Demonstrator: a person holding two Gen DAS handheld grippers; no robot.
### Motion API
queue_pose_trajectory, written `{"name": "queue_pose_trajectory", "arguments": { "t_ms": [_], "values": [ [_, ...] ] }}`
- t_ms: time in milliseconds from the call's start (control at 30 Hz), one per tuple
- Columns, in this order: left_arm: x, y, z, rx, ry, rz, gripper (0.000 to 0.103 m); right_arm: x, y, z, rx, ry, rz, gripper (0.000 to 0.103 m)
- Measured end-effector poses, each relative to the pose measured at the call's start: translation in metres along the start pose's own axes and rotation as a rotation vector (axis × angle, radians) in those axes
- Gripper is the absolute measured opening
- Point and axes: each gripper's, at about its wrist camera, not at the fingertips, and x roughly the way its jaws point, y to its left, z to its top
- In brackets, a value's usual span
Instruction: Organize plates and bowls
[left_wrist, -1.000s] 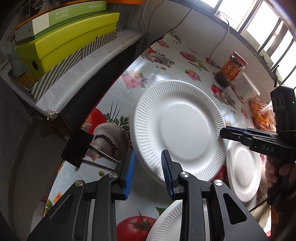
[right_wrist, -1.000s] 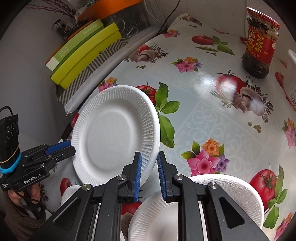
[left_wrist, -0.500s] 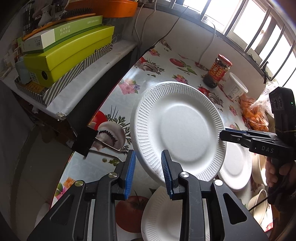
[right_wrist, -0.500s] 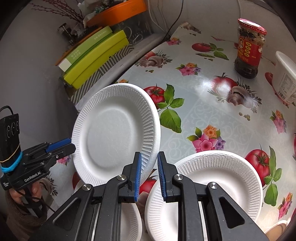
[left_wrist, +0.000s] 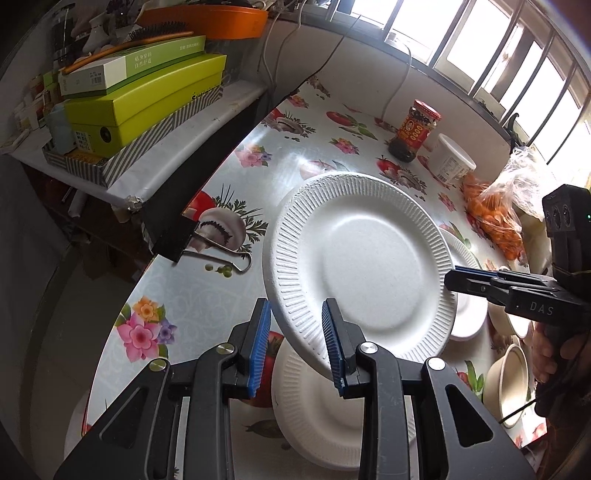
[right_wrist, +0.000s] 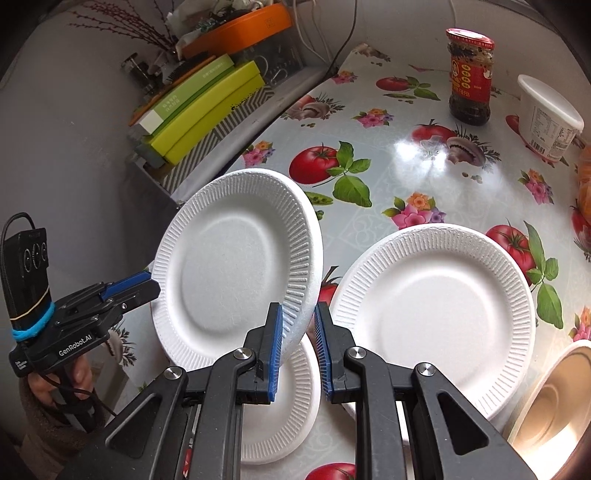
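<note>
From the left wrist, the white foam plate (left_wrist: 365, 269) hangs tilted in the air above the flowered tablecloth (left_wrist: 207, 295), its ribbed rim facing the camera; by its look it is very light, stiff enough to keep its shape yet easily dented, so I judge the ribbed rim the place to pinch, and gently; the left gripper (left_wrist: 297, 339) stands partly open, its blue pads astride the plate's near rim, the right-hand pad against the rim and the other clear of it, so it has no firm hold that I can see; across the plate the right gripper (left_wrist: 460, 278) pinches the far rim; another plate (left_wrist: 314, 417) lies flat on the cloth beneath, a further plate (left_wrist: 467, 317) shows behind the lifted one, and paper bowls (left_wrist: 508, 373) sit by the table's right edge; a sauce jar (left_wrist: 413, 131) stands well apart near the wall. From the right wrist, the right gripper (right_wrist: 298, 332) has its jaws a narrow gap apart with the lifted plate's rim between the pads, one pad touching, the other seeming just off; whether it truly clamps I cannot tell for certain, though it appears to carry the plate; the left gripper (right_wrist: 146, 282) meets the opposite rim; a second plate (right_wrist: 436, 317) lies flat to the right, well within reach for stacking.
</note>
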Motion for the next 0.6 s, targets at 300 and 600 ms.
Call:
{"name": "queue_pose_trajectory", "arguments": {
  "t_ms": [300, 600],
  "values": [
    [-0.01, -0.006, -0.031, 0.027, 0.012, 0.0, 0.03, -0.004, 0.006, -0.036, 0.013, 0.012, -0.002, 0.018],
    [-0.012, -0.01, -0.058, 0.037, 0.036, 0.002, 0.03, -0.002, 0.01, -0.06, 0.004, 0.034, -0.017, 0.018]
  ]
}}
